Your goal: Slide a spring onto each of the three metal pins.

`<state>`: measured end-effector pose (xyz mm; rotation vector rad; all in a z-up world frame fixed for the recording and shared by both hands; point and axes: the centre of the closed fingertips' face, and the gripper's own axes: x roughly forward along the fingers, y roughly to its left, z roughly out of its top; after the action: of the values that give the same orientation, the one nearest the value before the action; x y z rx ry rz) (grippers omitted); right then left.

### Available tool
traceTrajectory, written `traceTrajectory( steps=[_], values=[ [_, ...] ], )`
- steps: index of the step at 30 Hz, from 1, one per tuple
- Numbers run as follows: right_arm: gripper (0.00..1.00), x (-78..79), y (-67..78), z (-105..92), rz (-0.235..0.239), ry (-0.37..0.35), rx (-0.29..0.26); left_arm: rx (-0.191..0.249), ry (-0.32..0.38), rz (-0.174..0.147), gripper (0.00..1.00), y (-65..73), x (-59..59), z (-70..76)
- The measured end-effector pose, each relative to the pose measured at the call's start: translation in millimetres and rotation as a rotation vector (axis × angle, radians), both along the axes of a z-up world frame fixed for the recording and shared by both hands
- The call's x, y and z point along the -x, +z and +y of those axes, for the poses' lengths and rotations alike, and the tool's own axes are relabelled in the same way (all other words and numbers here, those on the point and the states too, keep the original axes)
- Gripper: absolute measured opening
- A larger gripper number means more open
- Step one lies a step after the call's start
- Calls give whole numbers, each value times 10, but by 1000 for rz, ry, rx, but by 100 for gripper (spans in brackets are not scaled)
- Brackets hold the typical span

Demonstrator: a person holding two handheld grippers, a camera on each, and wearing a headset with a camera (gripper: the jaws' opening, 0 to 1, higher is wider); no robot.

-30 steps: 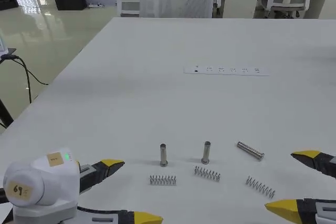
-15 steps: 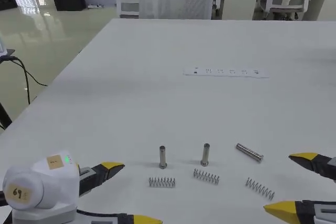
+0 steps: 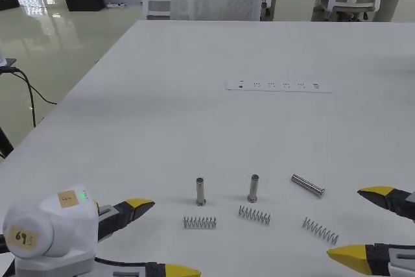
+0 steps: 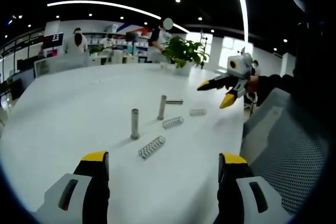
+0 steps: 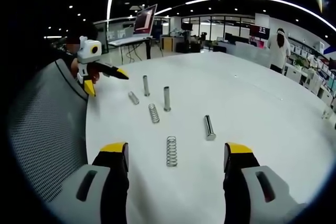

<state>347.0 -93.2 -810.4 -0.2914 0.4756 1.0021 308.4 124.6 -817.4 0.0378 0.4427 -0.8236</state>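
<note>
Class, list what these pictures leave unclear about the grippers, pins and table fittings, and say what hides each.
1. Right gripper, head view: body cut off by the right and bottom edges.
2. Left gripper, head view: lower jaw cut off by the bottom edge.
3. Upright pins, every view: too small to tell whether their bases are fixed or free-standing.
4. Power strip, head view: markings too small to read.

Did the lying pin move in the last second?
No. The lying pin holds the same spot relative to the nearest upright pin and the power strip; only the headset camera drifted slightly.
</note>
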Motion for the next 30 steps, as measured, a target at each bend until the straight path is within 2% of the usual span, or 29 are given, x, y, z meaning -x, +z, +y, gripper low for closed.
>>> traceTrajectory(
  steps=[11, 23, 27, 30],
  values=[
    [66, -108, 64, -13, -4, -14, 20, 4, -10, -2, 82, -2, -3, -25],
    [58, -327, 204, 90, -33, 0, 39, 8, -6, -9, 81, 16, -3, -27],
    [52, -445, 186, 84, -27, -6, 80, 6, -8, -5, 81, 8, -1, -33],
    [50, -531, 212, 137, -32, -1, 88, 5, -9, -5, 81, 11, 3, -38]
  ],
)
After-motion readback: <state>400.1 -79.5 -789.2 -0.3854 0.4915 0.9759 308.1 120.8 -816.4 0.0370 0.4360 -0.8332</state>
